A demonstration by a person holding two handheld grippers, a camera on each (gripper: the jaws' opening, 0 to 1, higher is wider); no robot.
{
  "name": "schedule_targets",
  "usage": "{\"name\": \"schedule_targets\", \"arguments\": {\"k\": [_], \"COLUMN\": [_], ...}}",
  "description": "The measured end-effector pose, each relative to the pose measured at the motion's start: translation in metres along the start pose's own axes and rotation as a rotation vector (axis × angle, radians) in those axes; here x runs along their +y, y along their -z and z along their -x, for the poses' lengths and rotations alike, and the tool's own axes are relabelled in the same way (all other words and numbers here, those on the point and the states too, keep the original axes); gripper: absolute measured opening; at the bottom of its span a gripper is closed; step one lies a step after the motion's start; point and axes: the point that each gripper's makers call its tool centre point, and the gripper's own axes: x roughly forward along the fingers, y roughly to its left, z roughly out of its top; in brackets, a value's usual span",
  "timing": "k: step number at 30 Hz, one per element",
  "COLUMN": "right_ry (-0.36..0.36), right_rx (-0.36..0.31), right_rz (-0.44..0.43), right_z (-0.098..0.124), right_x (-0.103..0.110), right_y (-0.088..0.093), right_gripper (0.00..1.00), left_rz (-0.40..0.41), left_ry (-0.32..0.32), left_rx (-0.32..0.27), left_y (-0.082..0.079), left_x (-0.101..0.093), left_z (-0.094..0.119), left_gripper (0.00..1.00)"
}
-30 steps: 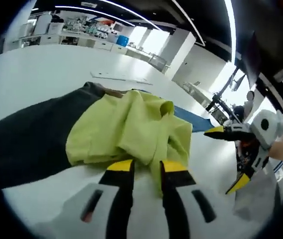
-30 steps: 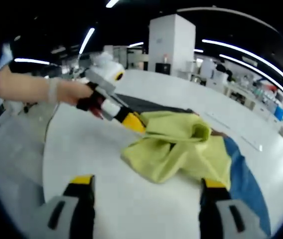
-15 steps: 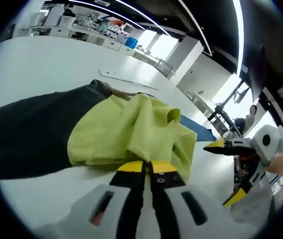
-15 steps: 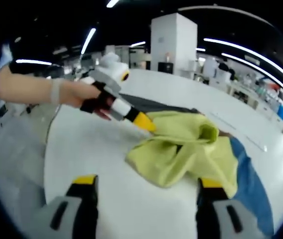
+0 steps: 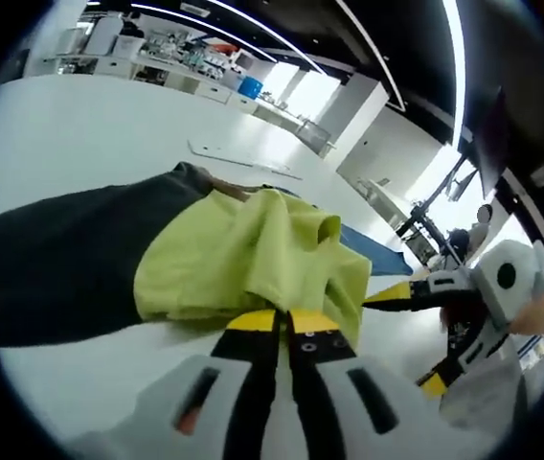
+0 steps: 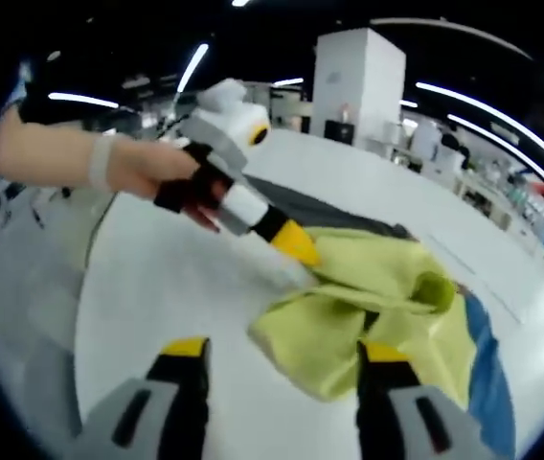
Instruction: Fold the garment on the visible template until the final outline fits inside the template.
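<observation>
1. White table (image 5: pixel 80 134) is carrying everything, with a dark mat (image 5: pixel 52 259) and a blue template (image 6: pixel 490 383) under the cloth.
2. Yellow-green garment (image 5: pixel 253 259) is lying bunched on them, not folded flat yet.
3. Left gripper (image 5: pixel 283 321) is pinching its near edge with closed jaws, probably to lift it.
4. Right gripper (image 6: pixel 282 350) is waiting with jaws wide apart, holding nothing.

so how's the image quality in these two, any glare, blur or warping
Left gripper view: strong fisheye bending, ceiling strips and windows blown out, the yellow-green garment sharp. Right gripper view: softer, the left gripper and the hand holding it slightly motion-blurred, the white table bright and washed out.
</observation>
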Motion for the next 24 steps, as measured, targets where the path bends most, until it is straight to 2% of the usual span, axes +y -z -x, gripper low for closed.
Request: {"name": "schedule_targets", "arguments": {"k": [5, 18, 24], "right_ry": [-0.016, -0.012, -0.023], "right_rx": [0.015, 0.074, 0.085], "right_rz": [0.015, 0.171, 0.189], "right_z": [-0.011, -0.027, -0.034], "right_x": [0.005, 0.017, 0.019], "right_y": [0.003, 0.005, 0.006], "right_gripper": [0.54, 0.29, 0.21], "left_rz": [-0.001, 0.009, 0.013], "left_ry": [0.002, -0.008, -0.008], "left_rx": [-0.003, -0.006, -0.005], "left_y": [-0.001, -0.002, -0.001], "left_x": [0.000, 0.002, 0.004], "left_z": [0.003, 0.008, 0.009], "left_gripper": [0.00, 0.00, 0.00]}}
